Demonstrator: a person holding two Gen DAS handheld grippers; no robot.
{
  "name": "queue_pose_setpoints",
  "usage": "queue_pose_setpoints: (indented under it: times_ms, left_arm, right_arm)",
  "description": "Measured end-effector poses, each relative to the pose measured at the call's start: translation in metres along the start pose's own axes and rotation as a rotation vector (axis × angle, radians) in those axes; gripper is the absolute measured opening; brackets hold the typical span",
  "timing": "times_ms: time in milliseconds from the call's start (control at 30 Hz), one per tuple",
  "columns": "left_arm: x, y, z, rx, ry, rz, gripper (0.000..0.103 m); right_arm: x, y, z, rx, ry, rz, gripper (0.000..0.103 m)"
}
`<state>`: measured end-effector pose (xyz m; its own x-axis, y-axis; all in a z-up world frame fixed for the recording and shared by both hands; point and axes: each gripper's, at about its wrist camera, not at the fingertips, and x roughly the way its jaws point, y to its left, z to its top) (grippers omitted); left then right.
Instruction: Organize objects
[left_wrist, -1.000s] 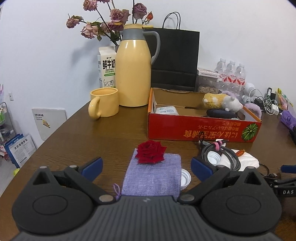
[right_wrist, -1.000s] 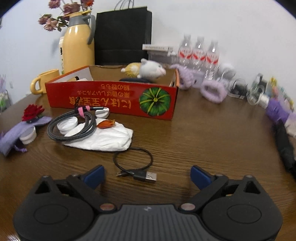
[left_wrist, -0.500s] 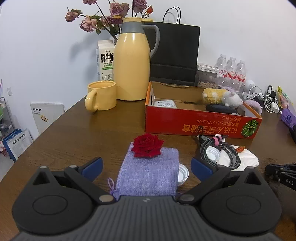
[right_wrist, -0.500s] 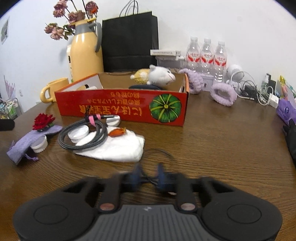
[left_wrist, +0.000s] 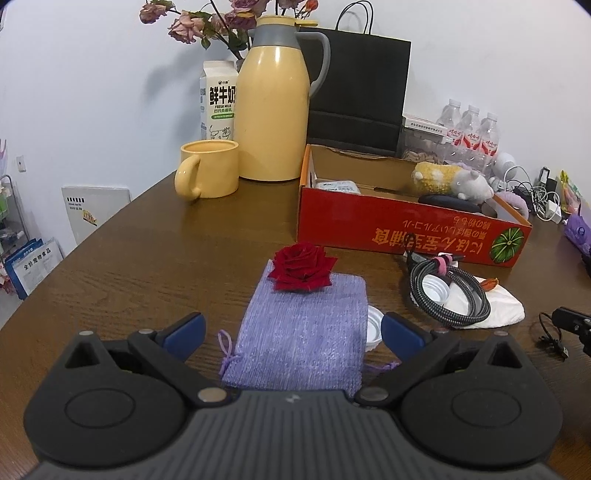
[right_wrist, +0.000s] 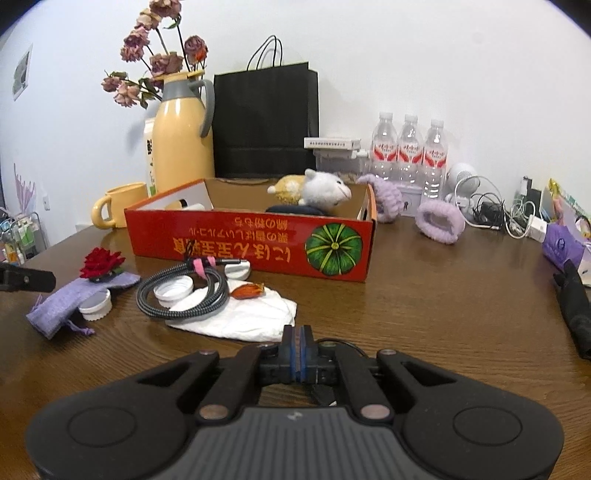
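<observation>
My left gripper (left_wrist: 293, 326) is open, its blue fingers on either side of a purple pouch (left_wrist: 303, 332) with a red rose (left_wrist: 301, 271) on its far end. My right gripper (right_wrist: 297, 347) is shut on a thin black USB cable (right_wrist: 328, 341), mostly hidden under the jaws; it also shows in the left wrist view (left_wrist: 552, 338). A red cardboard box (right_wrist: 251, 245) holds a plush toy (right_wrist: 314, 186). A coiled braided cable (right_wrist: 184, 295), white caps (right_wrist: 173, 288) and a dried bud (right_wrist: 247, 290) lie on a white tissue (right_wrist: 240, 317).
A yellow thermos (left_wrist: 273, 110), yellow mug (left_wrist: 208, 170), milk carton (left_wrist: 218, 99), black paper bag (left_wrist: 358, 96) and water bottles (right_wrist: 406, 151) stand at the back. Purple scrunchies (right_wrist: 439, 221), chargers (right_wrist: 491, 214) and a black item (right_wrist: 574, 310) lie at right.
My right gripper closed on the small USB cable and rose slightly. My left gripper moved forward so the purple pouch lies between its open fingers.
</observation>
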<state>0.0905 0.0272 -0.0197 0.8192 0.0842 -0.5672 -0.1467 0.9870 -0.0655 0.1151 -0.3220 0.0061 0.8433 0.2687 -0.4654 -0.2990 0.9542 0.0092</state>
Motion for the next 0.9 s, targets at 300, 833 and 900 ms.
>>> queue_pose_setpoints:
  times_ms: [300, 833, 900]
  left_arm:
    - [0.000, 0.004, -0.005, -0.006, 0.006, -0.008, 0.103]
    - [0.001, 0.014, -0.010, -0.018, 0.018, -0.017, 0.103]
    - [0.002, 0.014, -0.010, -0.020, 0.021, -0.017, 0.103]
  right_arm:
    - [-0.017, 0.007, -0.003, -0.023, -0.085, -0.013, 0.001]
    - [0.014, -0.010, -0.003, 0.044, 0.108, -0.072, 0.070]
    - [0.026, -0.016, -0.003, 0.074, 0.168, -0.065, 0.069]
